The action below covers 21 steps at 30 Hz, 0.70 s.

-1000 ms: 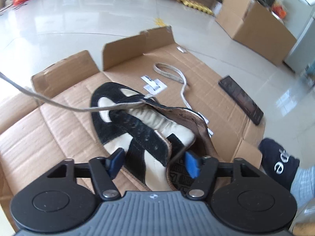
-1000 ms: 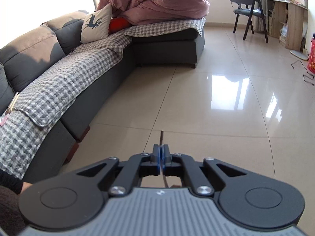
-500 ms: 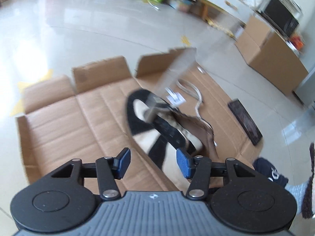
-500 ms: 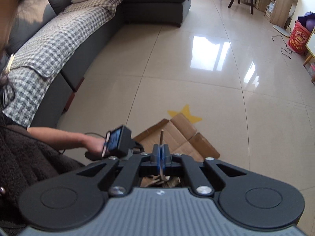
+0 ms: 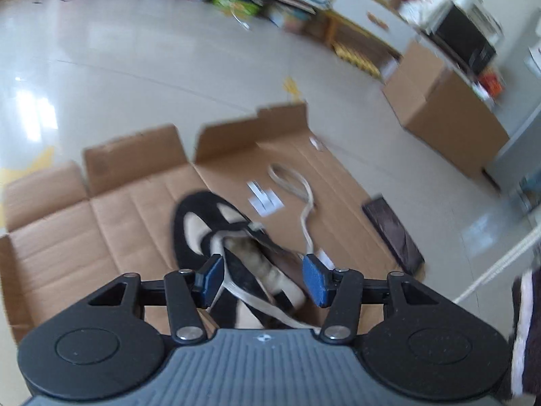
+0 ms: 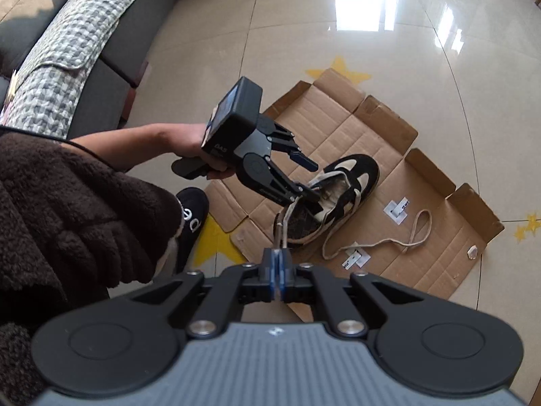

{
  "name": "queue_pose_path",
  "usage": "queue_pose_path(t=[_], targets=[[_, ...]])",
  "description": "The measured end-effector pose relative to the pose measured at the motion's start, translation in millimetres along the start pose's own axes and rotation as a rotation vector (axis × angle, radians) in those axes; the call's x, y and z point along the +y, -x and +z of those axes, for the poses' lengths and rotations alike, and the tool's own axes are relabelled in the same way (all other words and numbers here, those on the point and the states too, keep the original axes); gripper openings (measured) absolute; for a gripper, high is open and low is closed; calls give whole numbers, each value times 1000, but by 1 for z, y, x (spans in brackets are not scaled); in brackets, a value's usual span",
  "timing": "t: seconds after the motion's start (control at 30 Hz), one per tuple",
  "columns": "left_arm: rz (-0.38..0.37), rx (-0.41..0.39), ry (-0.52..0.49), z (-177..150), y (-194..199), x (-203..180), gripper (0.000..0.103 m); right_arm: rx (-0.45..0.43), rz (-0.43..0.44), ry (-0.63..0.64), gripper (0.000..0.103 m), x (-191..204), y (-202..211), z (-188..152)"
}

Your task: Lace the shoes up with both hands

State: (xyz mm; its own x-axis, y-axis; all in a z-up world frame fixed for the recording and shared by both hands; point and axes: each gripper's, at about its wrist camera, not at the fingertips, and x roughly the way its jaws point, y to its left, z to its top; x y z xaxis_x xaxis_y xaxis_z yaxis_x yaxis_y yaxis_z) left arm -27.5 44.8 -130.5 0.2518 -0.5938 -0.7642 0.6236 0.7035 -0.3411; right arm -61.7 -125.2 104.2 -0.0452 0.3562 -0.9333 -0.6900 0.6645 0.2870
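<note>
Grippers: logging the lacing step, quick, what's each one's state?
Left gripper: open, empty, over the shoe.
Right gripper: shut on the lace.

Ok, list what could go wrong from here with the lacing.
1. The right gripper pinches only the tip of the shoelace, so a tug may slip it free.
2. The left gripper hangs open over the shoe on the flattened cardboard; unpinned, the shoe may slide.
3. The lace's slack end could snag.

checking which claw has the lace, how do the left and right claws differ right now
The right claw is shut on the shoelace; the left claw stands open, gripping nothing. The right sits back near the heel; the left hovers over the shoe. Both have blue pads and point steeply down.
</note>
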Motion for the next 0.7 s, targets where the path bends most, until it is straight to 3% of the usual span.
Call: queue_pose_path(t=[0.13, 0.37, 0.47, 0.57, 0.7], targets=[[15, 21, -23, -14, -10, -10, 53, 14, 27, -30, 7, -19, -21, -7], [92, -2, 104, -8, -2, 10, 53, 51, 94, -75, 7, -44, -51, -24], [109, 20, 135, -8, -12, 15, 52, 18, 104, -110, 10, -59, -64, -27], [72, 13, 197, -10, -14, 20, 26, -46, 112, -149, 11, -75, -77, -28], [32, 5, 232, -9, -10, 25, 15, -81, 122, -193, 17, -96, -102, -28]])
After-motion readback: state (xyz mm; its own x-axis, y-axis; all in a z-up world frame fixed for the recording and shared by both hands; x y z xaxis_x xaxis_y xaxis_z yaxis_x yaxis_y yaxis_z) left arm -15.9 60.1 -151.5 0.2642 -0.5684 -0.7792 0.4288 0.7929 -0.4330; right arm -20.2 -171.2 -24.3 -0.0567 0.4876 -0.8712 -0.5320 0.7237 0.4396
